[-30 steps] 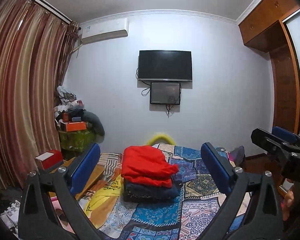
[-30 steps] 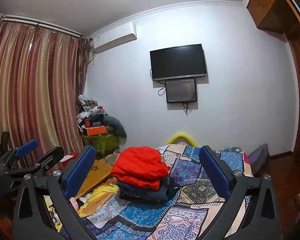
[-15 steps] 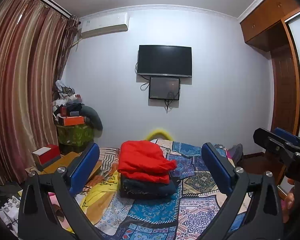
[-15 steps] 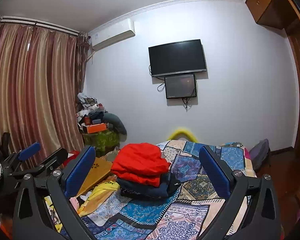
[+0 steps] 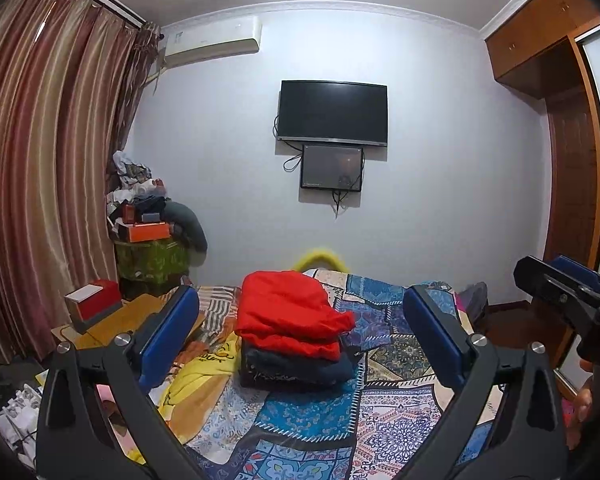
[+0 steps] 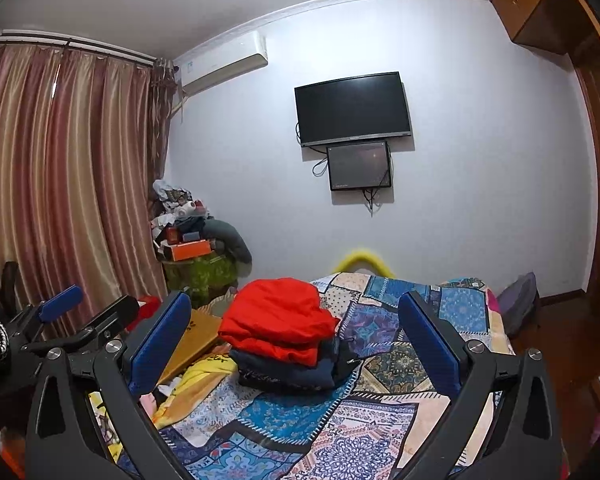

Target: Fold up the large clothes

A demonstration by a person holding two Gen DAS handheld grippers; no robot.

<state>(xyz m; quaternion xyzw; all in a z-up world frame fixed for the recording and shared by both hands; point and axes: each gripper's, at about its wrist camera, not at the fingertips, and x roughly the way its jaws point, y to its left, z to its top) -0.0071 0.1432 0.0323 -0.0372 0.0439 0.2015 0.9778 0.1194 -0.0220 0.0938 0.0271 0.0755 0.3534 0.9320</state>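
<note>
From the left wrist view, the folded red garment [image 5: 290, 318] is lying atop a dark folded garment [image 5: 296, 372] on the patchwork bed cover [image 5: 392, 364], well ahead of the left claw [image 5: 300, 336], whose jaws are gaping wide, gripping nothing.

From the right wrist view, the right claw [image 6: 294, 340] is likewise hovering level, wide open and empty, with the stack ahead between its fingers.

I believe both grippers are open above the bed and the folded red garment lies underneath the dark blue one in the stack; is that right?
Not quite: the red garment lies on top of the dark blue garment, as the left wrist view shows. The left gripper and right gripper are indeed open above the bed.
</note>
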